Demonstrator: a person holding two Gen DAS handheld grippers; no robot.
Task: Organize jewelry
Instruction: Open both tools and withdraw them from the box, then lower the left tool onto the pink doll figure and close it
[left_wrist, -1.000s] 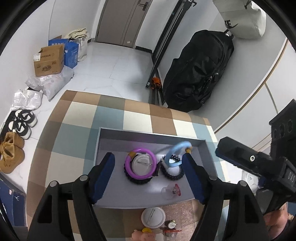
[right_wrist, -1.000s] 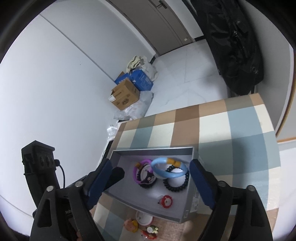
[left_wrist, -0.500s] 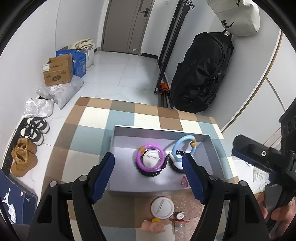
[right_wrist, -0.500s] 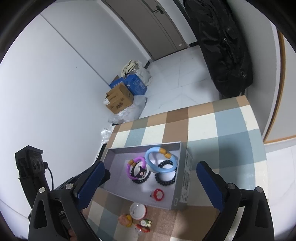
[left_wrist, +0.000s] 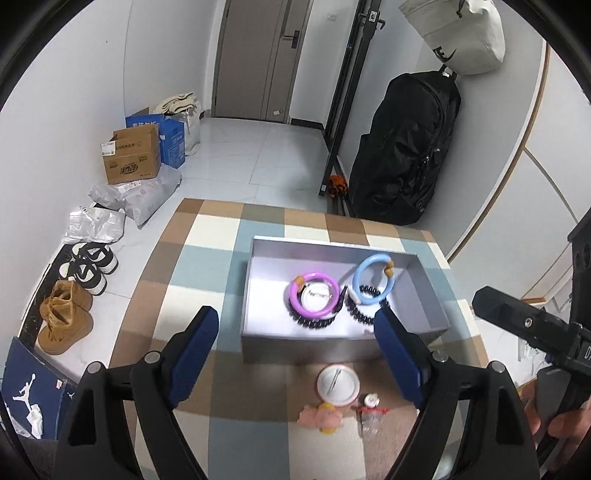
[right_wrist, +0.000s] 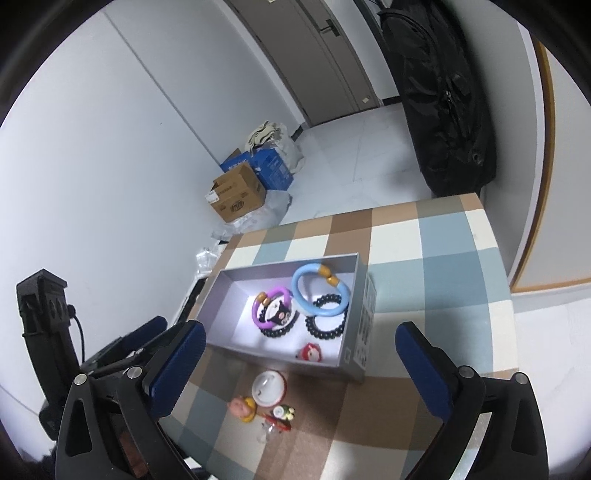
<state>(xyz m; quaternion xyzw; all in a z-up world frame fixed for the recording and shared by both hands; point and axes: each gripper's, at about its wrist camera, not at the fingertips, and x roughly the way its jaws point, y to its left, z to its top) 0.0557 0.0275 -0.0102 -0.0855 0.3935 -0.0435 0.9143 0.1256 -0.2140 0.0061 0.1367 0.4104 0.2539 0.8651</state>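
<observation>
Checkered tablecloth (right_wrist: 436, 258); rectangular grey box (right_wrist: 352, 354); glossy plastic bangles (right_wrist: 319, 291); beaded bracelets (right_wrist: 325, 325).

We see the grey box (right_wrist: 356, 291) open, holding a purple bangle (right_wrist: 271, 308), blue bangle (right_wrist: 319, 293), black bead bracelets and a red charm (right_wrist: 310, 352); a round pin badge (right_wrist: 269, 387) lies just outside.

Both the left gripper (left_wrist: 297, 350) and the right gripper (right_wrist: 301, 363) have black frames with silver screws and blue ribbed pads (right_wrist: 177, 363); bare fingers (left_wrist: 561, 424) show.
</observation>
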